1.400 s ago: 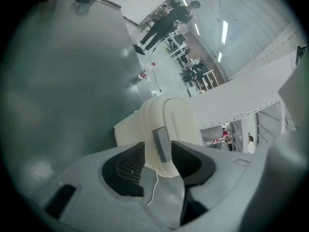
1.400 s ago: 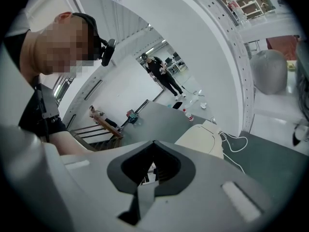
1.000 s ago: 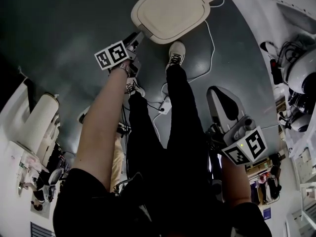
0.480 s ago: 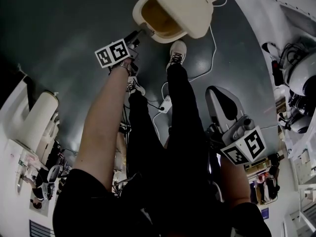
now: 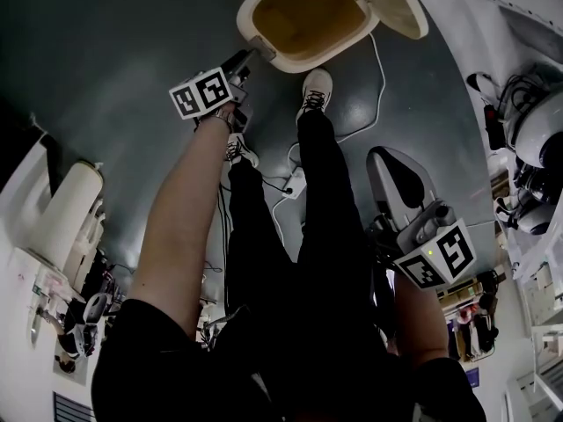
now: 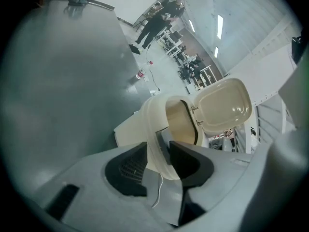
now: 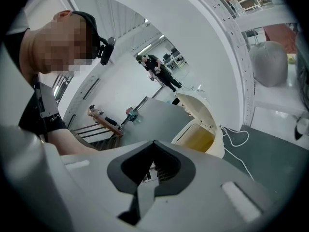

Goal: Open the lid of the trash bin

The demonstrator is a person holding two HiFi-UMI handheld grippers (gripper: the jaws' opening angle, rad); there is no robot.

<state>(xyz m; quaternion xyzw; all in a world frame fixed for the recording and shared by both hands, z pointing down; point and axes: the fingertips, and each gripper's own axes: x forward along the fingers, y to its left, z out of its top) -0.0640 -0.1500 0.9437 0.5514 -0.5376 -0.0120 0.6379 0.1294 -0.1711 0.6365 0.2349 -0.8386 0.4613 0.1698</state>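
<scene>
A cream trash bin (image 5: 264, 53) stands on the dark floor at the top of the head view. Its lid (image 5: 400, 5) is swung up and back to the right, so the yellowish inside shows. My left gripper (image 5: 247, 58) reaches the bin's near front edge. In the left gripper view the bin's front rim (image 6: 155, 138) sits between the jaws of the left gripper (image 6: 158, 152), which are closing, and the open lid (image 6: 224, 105) stands behind. My right gripper (image 5: 389, 163) hangs low at the right, away from the bin, jaws together and empty. The right gripper view shows the right gripper (image 7: 153, 167) and the bin (image 7: 199, 140) beyond.
My legs and white shoes (image 5: 314, 93) stand just before the bin. A white cable (image 5: 374, 86) loops over the floor beside it. White machines (image 5: 537, 130) crowd the right side, and a white unit (image 5: 62, 209) stands at the left. People (image 6: 157, 21) stand far off.
The bin's lid went from closed flat to half raised to fully swung open. My left gripper stayed at the front rim; the right one barely shifted.
</scene>
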